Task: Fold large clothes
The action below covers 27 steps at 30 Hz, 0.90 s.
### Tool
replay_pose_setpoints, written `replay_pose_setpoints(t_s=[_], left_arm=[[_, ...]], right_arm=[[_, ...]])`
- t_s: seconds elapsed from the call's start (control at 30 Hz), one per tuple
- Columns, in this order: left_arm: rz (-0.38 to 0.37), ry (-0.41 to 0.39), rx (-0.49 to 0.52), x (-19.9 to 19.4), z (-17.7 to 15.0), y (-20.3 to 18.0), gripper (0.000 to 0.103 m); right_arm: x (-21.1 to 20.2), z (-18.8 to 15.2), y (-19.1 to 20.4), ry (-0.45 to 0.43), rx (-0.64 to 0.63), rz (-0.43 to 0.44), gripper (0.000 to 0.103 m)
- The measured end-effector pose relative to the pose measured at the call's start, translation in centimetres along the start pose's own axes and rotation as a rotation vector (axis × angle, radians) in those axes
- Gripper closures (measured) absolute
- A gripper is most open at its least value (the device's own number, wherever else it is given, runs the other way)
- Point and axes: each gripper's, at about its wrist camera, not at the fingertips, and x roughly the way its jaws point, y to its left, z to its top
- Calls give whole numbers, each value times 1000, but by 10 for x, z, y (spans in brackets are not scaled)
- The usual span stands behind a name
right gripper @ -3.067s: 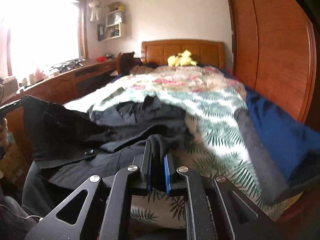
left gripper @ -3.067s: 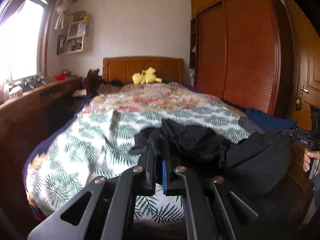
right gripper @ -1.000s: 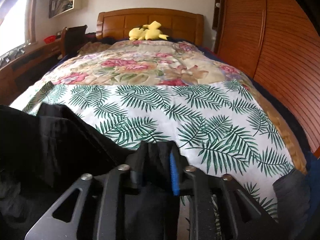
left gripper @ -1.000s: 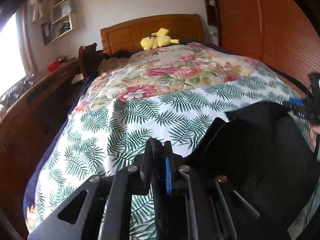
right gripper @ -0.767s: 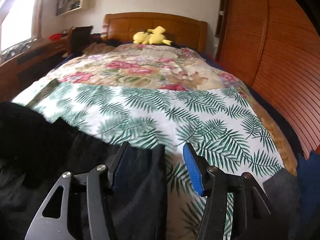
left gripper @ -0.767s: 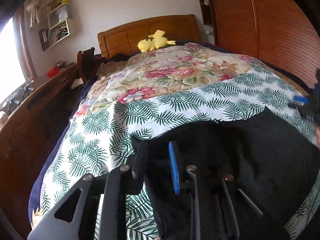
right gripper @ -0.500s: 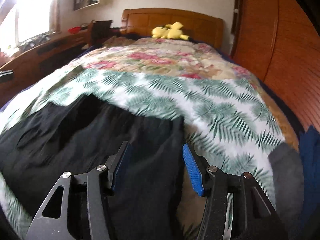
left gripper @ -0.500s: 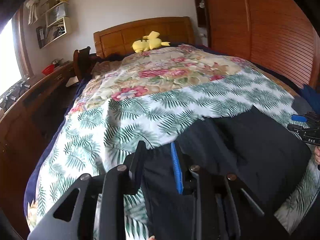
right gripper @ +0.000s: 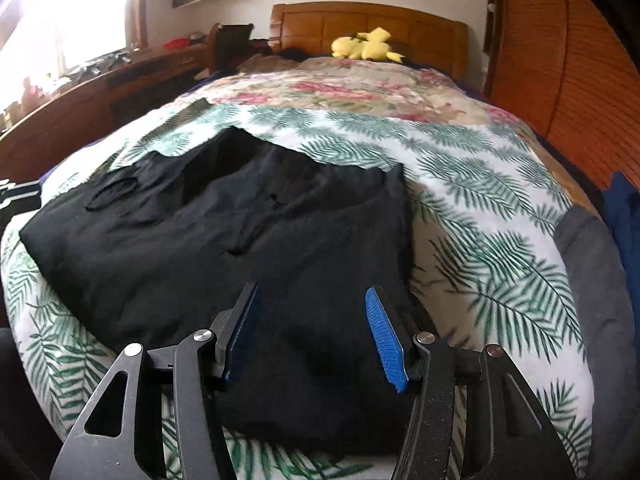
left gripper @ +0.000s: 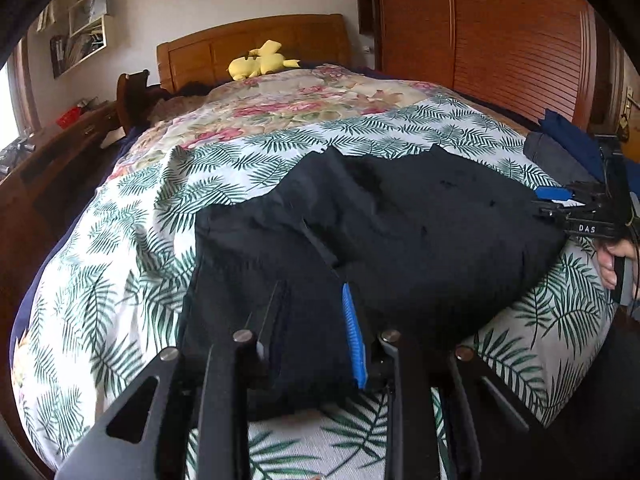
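One bed [left gripper: 132, 240], covered by a fern-print quilt, fills most of both views, its wooden headboard [right gripper: 360, 24] at upper centre. Across the lower half of each frame lies the black garment [right gripper: 224, 240], spread flat on the quilt near the foot of the bed, its near hem close to the bed's edge and its far edge uneven, with creases showing at upper left of the cloth. A grey garment [right gripper: 592, 264] and a blue garment [right gripper: 624, 208] lie apart at the right margin; a yellow plush toy [left gripper: 260, 62] rests by the headboard. The right gripper [right gripper: 316, 332] is at bottom centre of its own view, jaws wide apart and released, cloth beneath but not pinched; it also appears at the right edge of the left view. The left gripper [left gripper: 308, 336], at bottom centre, has its jaws parted more narrowly, with a fold of black cloth between them and apparently not clamped; both pairs of jaws have just been opening. Risks, as judged: cloth snagging on the left pad [left gripper: 354, 336] on withdrawal would drag the hem; folding over the creases would set them; the near hem may slip off the bed's edge.
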Motion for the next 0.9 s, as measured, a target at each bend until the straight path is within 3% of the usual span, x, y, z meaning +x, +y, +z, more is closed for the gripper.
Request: replay_pose_setpoints(t_s=[0.23,0.37,0.6,0.9], left_arm=[[-10,57,-47,12,-21,6,78],[3,80,-62,21,-31,10,78],[1,86,-120,27,-47,15,77],[-3,67,-141,18,-56,16,77]], right_arm=[[1,-25,-19,0,51,-51,48],[14,-36,-24,88,45,-34,47],[0,-33,-17,34,36,-59,47],[-15,-9,48,-56,-23,111,47]])
